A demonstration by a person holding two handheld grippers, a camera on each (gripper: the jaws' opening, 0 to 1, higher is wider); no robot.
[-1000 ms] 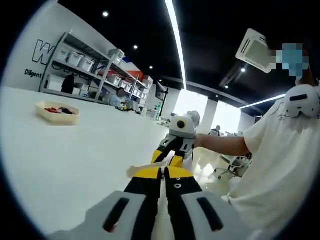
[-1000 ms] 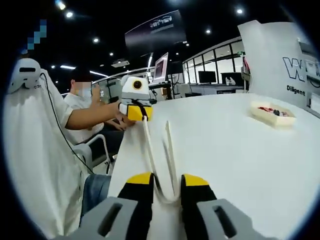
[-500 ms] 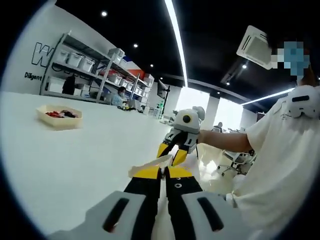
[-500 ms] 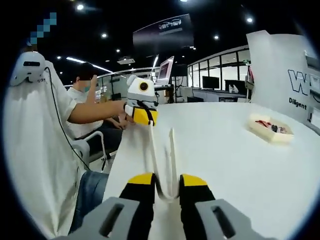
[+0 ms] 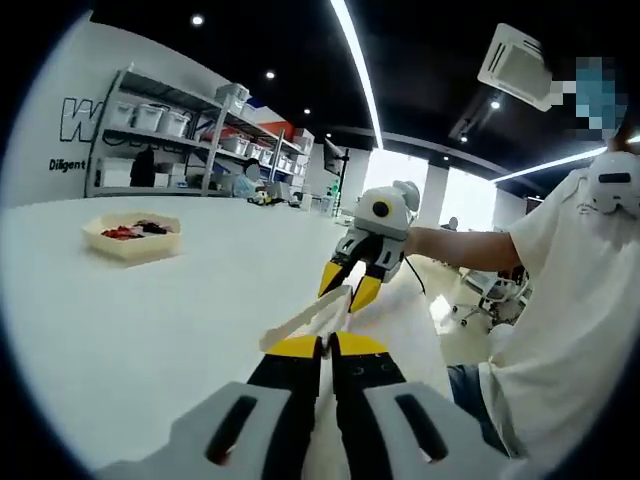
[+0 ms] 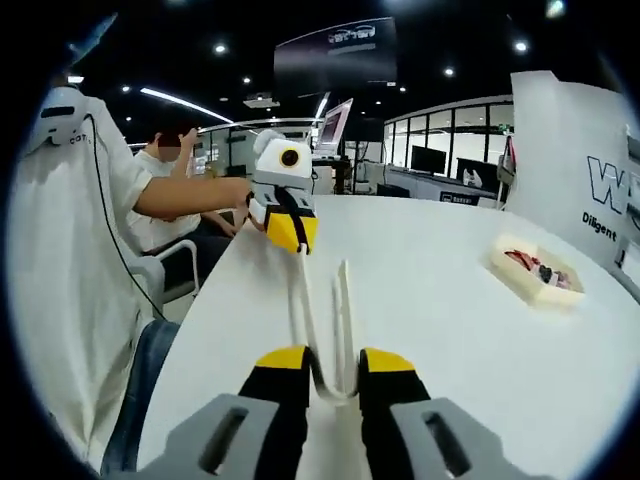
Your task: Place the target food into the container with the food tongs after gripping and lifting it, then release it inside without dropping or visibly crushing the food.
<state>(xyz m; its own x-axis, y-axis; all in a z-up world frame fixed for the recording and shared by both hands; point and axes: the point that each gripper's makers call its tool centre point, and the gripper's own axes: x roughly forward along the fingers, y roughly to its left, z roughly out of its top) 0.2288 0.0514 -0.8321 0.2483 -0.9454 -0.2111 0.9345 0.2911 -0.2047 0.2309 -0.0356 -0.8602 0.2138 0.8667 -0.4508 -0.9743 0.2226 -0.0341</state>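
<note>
Since the earlier frames both hand-held grippers have lifted, carrying the tongs [image 6: 325, 320] up off the desk [image 6: 450, 330]. In the right gripper view, the right hand-held gripper [image 6: 325, 362] clamps the tongs' bend between its jaws, while the left hand-held gripper [image 6: 290, 232] pinches one arm's tip. In the left gripper view, the left hand-held gripper [image 5: 320, 348] is closed on that tip, with the right hand-held gripper [image 5: 350, 285] beyond. The tongs look light, springy and slick; hold them mid-arm. The food, likely soft and crushable, lies far off in the tray [image 5: 135, 240], also seen at [image 6: 535, 275]. The shelves [image 5: 180, 140] appear in the left gripper view, the monitor [image 6: 335, 125] in the right.
</note>
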